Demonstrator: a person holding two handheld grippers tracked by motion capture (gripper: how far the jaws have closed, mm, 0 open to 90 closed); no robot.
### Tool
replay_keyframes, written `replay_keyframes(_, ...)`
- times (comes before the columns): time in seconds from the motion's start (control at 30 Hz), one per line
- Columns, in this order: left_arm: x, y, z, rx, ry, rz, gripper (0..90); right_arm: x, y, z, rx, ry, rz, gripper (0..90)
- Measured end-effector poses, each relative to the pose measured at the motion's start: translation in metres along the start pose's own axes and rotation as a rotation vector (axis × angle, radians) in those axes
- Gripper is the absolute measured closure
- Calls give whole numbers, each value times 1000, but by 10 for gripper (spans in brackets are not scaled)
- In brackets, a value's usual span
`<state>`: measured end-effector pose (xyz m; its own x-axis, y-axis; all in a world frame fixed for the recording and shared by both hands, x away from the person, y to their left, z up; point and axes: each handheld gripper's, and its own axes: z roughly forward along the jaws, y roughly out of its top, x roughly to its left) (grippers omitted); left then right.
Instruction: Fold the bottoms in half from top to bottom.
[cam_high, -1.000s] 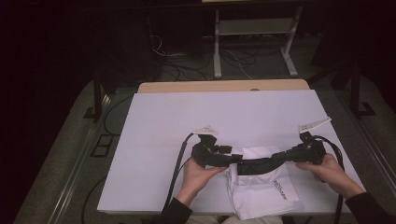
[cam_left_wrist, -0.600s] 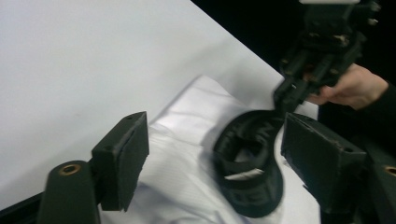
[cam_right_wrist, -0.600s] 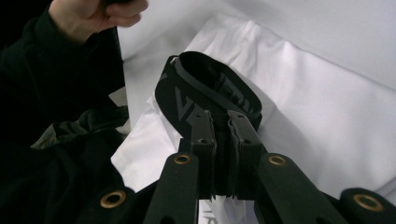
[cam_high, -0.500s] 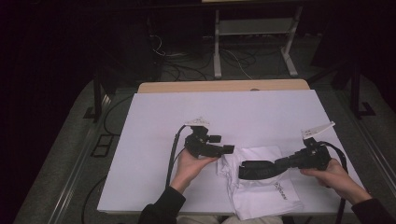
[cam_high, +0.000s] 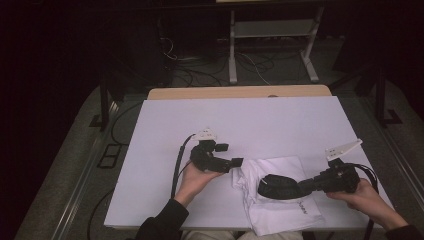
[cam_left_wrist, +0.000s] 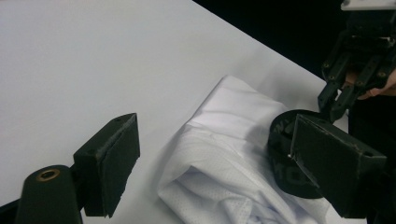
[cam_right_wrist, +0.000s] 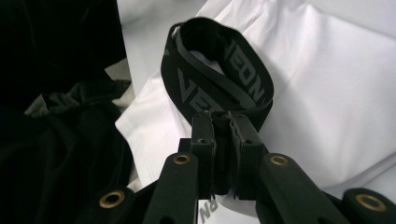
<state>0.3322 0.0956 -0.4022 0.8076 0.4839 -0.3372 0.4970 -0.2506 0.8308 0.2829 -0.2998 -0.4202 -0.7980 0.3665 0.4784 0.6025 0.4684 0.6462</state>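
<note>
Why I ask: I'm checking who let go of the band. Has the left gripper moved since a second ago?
Yes. Against the white shirt, the left gripper has pulled back leftward off the black band, jaws now open; the right gripper holds it.

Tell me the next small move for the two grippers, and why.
Probably bring the open left gripper across to take the free looped end of the black elastic band. The right gripper is shut on the band's near end, the band lies slack on the folded white mesh shirt, and the left jaws hold nothing.
</note>
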Motion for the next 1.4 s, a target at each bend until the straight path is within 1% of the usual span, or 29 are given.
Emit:
replay_keyframes(0.07,1,-1,-1,-3,4,1,146,3,-3,-1,6,4,-4,792)
replay_keyframes(0.13,4,-2,-3,-17,3,-16,146,4,-7,-2,13,7,-1,790)
replay_keyframes(0.23,5,-2,-3,-23,7,-17,146,6,-11,-3,17,3,0,788)
replay_keyframes(0.27,5,-2,-4,-23,9,-18,146,7,-15,-4,25,5,6,786)
replay_keyframes(0.47,6,-3,-3,-21,1,-18,144,9,-23,-6,48,3,10,766)
replay_keyframes(0.5,6,-3,-3,-21,1,-16,143,9,-24,-6,54,0,12,759)
replay_keyframes(0.53,6,-3,-3,-23,-1,-14,139,8,-28,-7,62,5,27,745)
replay_keyframes(0.6,7,-3,-3,-25,-2,-13,138,7,-30,-7,65,11,37,713)
replay_keyframes(0.63,7,-3,-3,-25,-2,-13,137,7,-30,-7,65,11,37,713)
replay_keyframes(0.67,7,-3,-3,-24,-2,-12,136,7,-31,-10,63,13,46,690)
replay_keyframes(0.7,7,-3,-3,-24,-2,-12,134,7,-31,-10,63,13,46,690)
replay_keyframes(0.73,7,-3,-3,-24,-5,-11,133,7,-29,-13,51,15,55,648)
replay_keyframes(0.77,7,-3,-3,-22,-5,-10,132,7,-27,-16,42,14,54,636)
replay_keyframes(0.87,7,-3,-3,-27,-7,-9,129,6,-18,-25,3,7,41,617)
replay_keyframes(0.9,7,-3,-3,-27,-7,-9,128,6,-18,-25,3,7,41,617)
replay_keyframes(0.93,7,-3,-3,-28,-7,-9,128,5,-9,-29,-25,0,34,629)
replay_keyframes(0.97,7,-3,-4,-29,-7,-10,128,5,-9,-29,-25,0,34,629)
replay_keyframes(1.0,7,-3,-3,-31,-11,-10,126,2,2,-32,-48,-17,31,681)
replay_keyframes(1.03,7,-3,-3,-31,-11,-10,125,2,2,-32,-48,-17,31,681)
replay_keyframes(1.07,7,-3,-3,-31,-12,-9,125,-2,12,-30,-60,-36,32,744)
replay_keyframes(1.1,7,-3,-3,-31,-12,-10,125,-2,12,-30,-60,-36,32,744)
replay_keyframes(1.13,7,-4,-3,-29,-16,-11,118,-7,21,-25,-55,-48,41,795)
replay_keyframes(1.17,7,-4,-3,-29,-16,-11,118,-7,21,-25,-55,-48,41,795)
replay_keyframes(1.2,7,-4,-3,-28,-17,-9,118,-12,28,-17,-41,-77,46,824)
replay_keyframes(1.23,7,-4,-3,-28,-17,-9,118,-12,28,-17,-41,-77,46,824)
replay_keyframes(1.27,7,-4,-3,-28,-18,-7,118,-17,34,-8,-22,-79,48,841)
replay_keyframes(1.3,7,-4,-3,-28,-18,-7,118,-17,34,-8,-22,-79,48,841)
replay_keyframes(1.33,7,-4,-2,-29,-19,-8,118,-21,39,0,-13,-82,46,849)
replay_keyframes(1.4,7,-4,-2,-27,-20,-6,118,-26,43,7,-6,-73,51,854)
